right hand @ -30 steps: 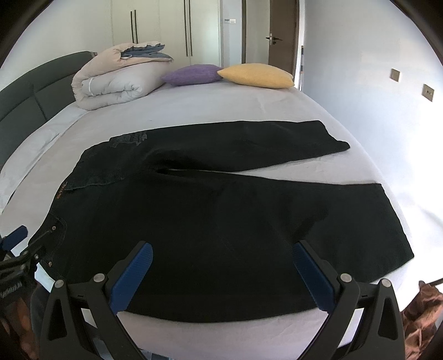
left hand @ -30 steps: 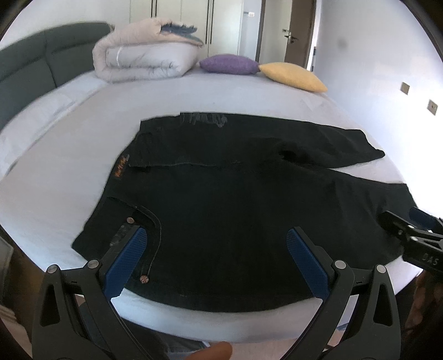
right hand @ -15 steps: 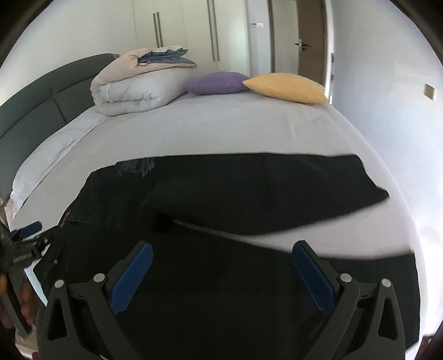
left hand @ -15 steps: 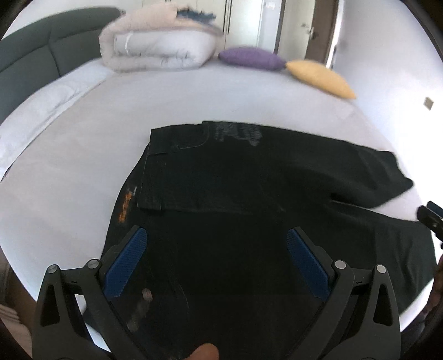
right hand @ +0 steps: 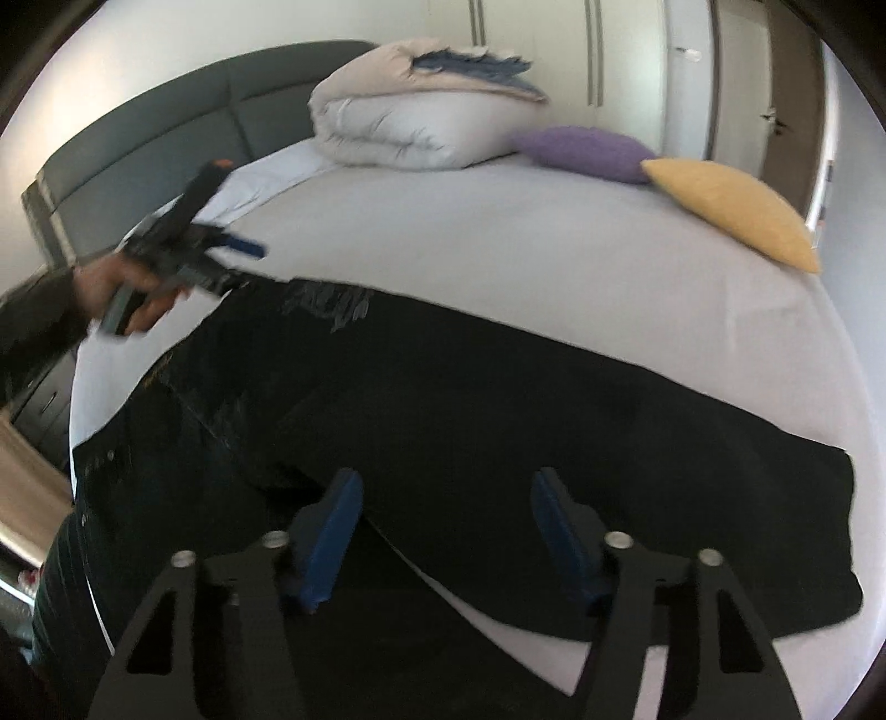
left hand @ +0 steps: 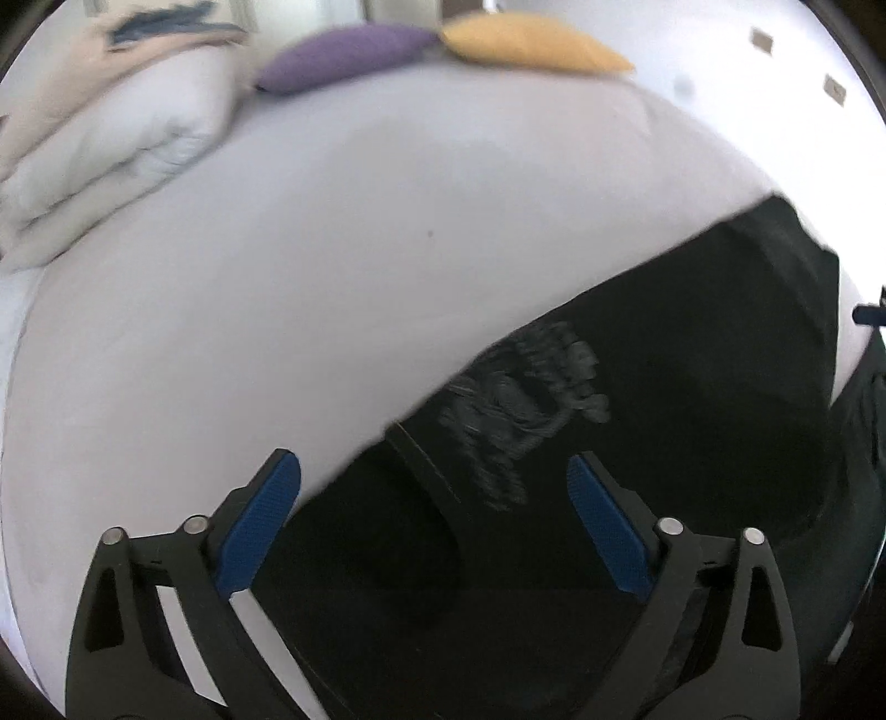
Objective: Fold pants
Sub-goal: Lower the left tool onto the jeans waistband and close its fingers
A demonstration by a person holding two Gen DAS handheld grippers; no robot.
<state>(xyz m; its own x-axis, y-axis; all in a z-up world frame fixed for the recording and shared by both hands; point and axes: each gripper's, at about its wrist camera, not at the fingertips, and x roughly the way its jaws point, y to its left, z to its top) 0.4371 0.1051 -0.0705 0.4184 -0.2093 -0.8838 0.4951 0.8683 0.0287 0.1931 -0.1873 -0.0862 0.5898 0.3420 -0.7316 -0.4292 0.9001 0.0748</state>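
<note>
I am closing two empty grippers, left [left hand: 432,526] and right [right hand: 443,531], over one pants [right hand: 498,421]; bare bed [right hand: 498,243] lying at twelve o'clock.

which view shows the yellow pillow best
The right wrist view: the yellow pillow lies whole and fairly sharp at the bed's far right edge, beside the purple pillow. The left wrist view shows it only blurred at the top of the frame.
</note>
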